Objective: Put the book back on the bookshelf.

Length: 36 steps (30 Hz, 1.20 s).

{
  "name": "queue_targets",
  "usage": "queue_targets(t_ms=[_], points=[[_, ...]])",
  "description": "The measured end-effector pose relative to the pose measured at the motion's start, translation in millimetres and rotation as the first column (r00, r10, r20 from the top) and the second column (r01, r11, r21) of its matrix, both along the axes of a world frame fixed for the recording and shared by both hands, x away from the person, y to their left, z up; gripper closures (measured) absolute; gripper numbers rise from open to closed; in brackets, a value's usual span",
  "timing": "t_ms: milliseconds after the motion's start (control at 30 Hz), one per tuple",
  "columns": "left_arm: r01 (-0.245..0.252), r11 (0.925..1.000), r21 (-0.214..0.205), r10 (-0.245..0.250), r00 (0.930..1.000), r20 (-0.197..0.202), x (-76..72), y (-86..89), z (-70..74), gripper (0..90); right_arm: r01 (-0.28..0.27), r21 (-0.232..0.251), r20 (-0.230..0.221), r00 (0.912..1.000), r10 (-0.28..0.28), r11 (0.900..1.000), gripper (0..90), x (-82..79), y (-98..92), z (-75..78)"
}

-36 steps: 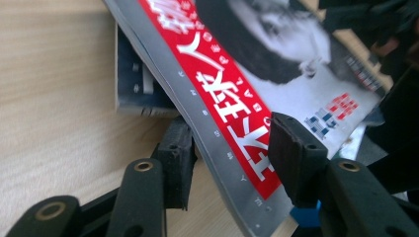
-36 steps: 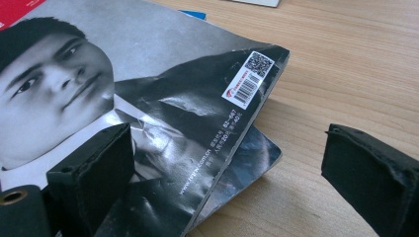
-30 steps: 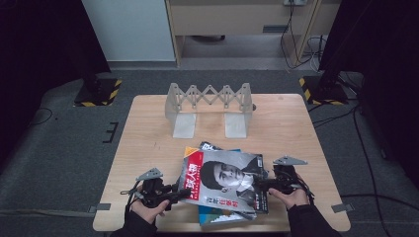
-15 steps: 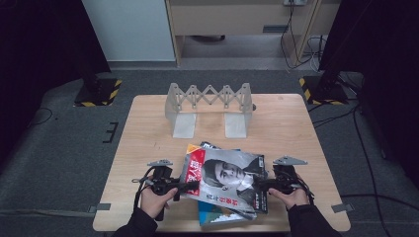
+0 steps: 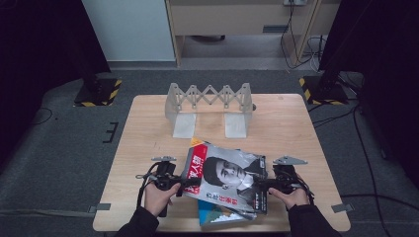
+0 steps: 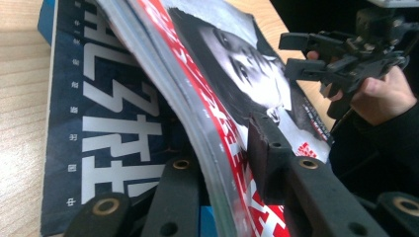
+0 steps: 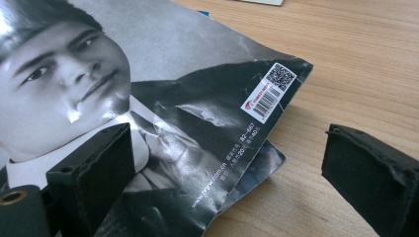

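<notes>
Glossy magazine [image 5: 225,180], atop blue book [image 5: 217,217] on counter [image 5: 148,133]: left tool [image 5: 184,183] just closing onto its spine edge; right tool [image 5: 262,186] open.

Magazine [image 7: 163,94], back cover: white barcode label with QR code; small print "82-467", "20", and a web address ending ".com.cn".

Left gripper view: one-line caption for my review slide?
Left gripper closing on the top magazine's spine edge, above a dark blue book.
</notes>
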State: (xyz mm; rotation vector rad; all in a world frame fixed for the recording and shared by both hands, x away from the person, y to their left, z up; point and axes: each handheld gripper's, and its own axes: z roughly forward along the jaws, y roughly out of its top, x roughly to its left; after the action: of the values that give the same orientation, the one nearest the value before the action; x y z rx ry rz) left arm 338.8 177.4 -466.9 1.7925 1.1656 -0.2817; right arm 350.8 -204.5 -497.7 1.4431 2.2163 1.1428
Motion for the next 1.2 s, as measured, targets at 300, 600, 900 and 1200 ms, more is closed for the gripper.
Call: queue_targets(t_ms=[300, 600, 900, 1200], points=[[-0.022, 0.9993, -0.029, 0.022, 0.9997, -0.007, 0.6, -1.7, 9.4, 80.8, -0.015, 0.001, -0.007, 0.9999, 0.015, 0.9999, 6.1, 0.1, 0.6, 0.9], [-0.054, 0.9963, -0.067, 0.055, 0.9984, 0.017, 6.5, -6.5, 24.1, 85.5, -0.020, 0.014, 0.007, 0.9998, 0.020, 0.9997, 5.9, 0.2, -1.9, 4.6], [-0.057, 0.9945, -0.088, 0.062, 0.9966, 0.055, 9.7, -15.0, 38.9, 86.2, 0.005, 0.031, 0.040, 0.9992, -0.006, 0.9995, 5.7, 0.4, -8.5, 8.7], [-0.039, 0.9931, -0.111, 0.050, 0.9945, 0.092, 15.3, -26.9, 55.6, 86.4, 0.099, 0.041, 0.100, 0.9898, -0.102, 0.9943, 5.3, 0.8, -23.3, 14.4]])
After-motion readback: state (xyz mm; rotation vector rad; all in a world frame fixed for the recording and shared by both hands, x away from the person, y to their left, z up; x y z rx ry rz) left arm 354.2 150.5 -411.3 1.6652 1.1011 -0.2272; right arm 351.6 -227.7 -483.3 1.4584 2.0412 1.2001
